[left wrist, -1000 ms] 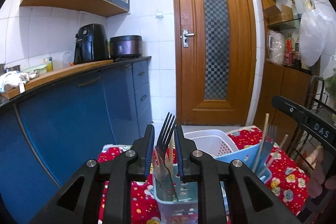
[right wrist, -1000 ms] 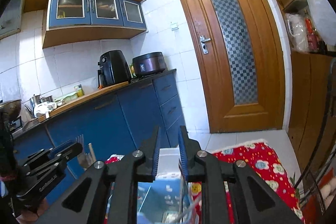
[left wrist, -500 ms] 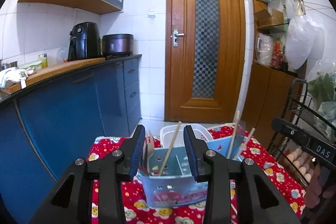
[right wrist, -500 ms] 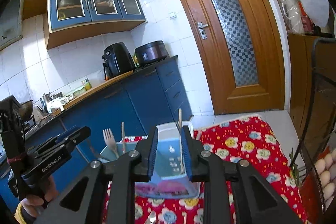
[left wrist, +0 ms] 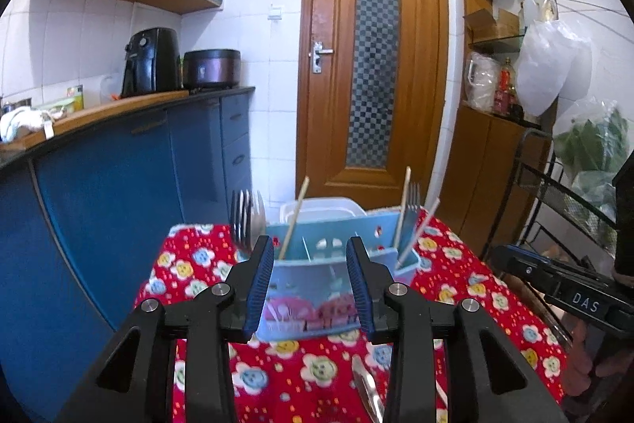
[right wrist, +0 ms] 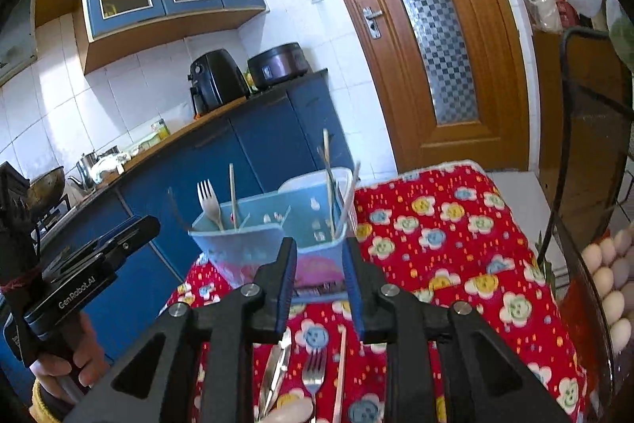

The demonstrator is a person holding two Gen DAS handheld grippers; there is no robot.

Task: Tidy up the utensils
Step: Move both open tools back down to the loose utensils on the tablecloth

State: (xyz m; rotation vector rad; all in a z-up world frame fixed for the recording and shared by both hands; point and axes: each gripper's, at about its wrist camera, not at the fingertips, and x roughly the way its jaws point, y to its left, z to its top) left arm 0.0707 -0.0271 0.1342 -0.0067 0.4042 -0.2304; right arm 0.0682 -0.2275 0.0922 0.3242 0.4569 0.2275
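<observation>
The blue caddy (left wrist: 317, 264) stands on the red flowered surface (left wrist: 467, 288), with a white tub (left wrist: 317, 207) touching its far side. Inside the caddy, at its left end, a fork (right wrist: 210, 203) and a chopstick (right wrist: 233, 195) stand upright; at its right end are another fork (left wrist: 410, 221) and 2 chopsticks (left wrist: 418, 230).

The left tool (left wrist: 311, 280) is open and empty, hovering on the near side of the caddy. The right tool (right wrist: 319, 284) is also open and empty, likewise on the near side of the caddy.

On the surface nearer than the caddy lie a knife (right wrist: 273, 375), a third fork (right wrist: 315, 371) and a chopstick (right wrist: 340, 375).
</observation>
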